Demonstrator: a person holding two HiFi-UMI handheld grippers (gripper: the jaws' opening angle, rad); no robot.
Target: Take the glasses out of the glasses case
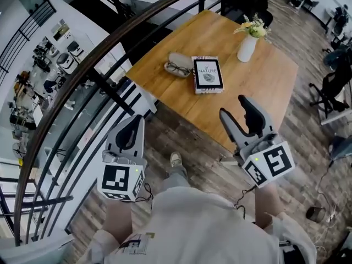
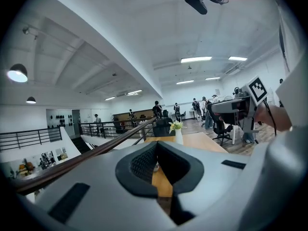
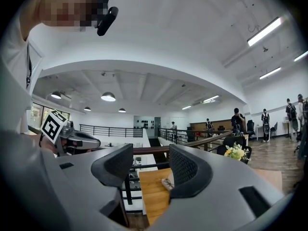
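Both grippers hovering short of the tabletop [image 1: 258, 87], nothing held.
Left gripper [image 1: 132, 126] is sitting closed and empty; right gripper [image 1: 235, 108] is gaping wide and empty. Glasses case [image 1: 181, 59] is lying near the tabletop's left corner, just beside the book [image 1: 208, 75], with the glasses [image 1: 177, 69] at its front; can't tell if they're inside. Risk: pulling without pinning the case is likely dragging it off that corner, or pinching a lens.

Bright, even indoor light falls from long ceiling strips [image 2: 196, 59] and round lamps [image 3: 108, 96]. Shadows on the wooden table [image 1: 258, 87] are faint and soft. Straight lines bow heavily toward the edges (fisheye lenses), and the corners go black.
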